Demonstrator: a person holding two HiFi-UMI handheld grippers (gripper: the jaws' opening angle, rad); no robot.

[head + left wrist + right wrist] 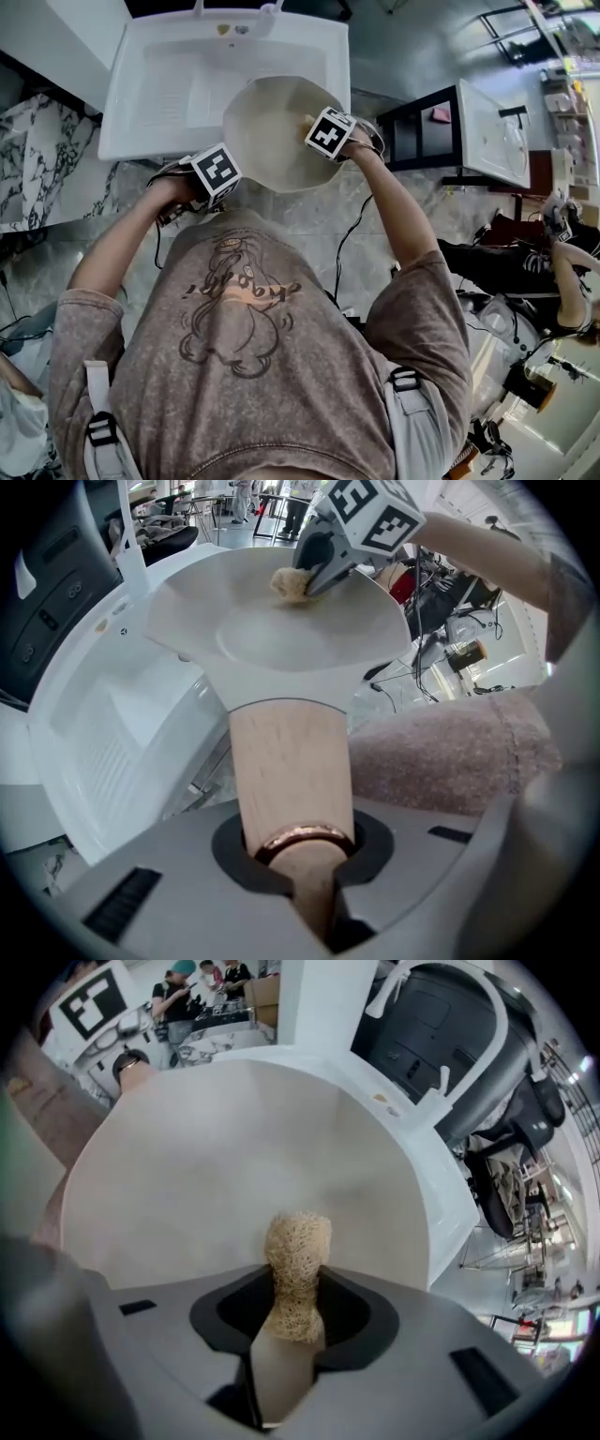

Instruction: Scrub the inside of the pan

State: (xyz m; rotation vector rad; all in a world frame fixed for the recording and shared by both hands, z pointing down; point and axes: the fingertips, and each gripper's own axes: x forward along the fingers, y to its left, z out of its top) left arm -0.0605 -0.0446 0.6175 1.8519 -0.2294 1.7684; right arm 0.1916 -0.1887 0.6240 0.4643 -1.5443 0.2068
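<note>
Left claw (302, 874) is clamped on the wooden handle (291, 771). Right claw (281, 1344) pinches a scrub pad (297, 1246) inside the pan (216, 1166), over a white sink (150, 94) and marbled floor (309, 216).

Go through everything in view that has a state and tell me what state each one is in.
pan: held tilted over the sink.
pan handle: clamped in the left gripper.
left gripper: shut on the pan handle.
scrubber: pinched in the right gripper, tip at the pan's inner wall.
right gripper: shut on the scrubber.
</note>
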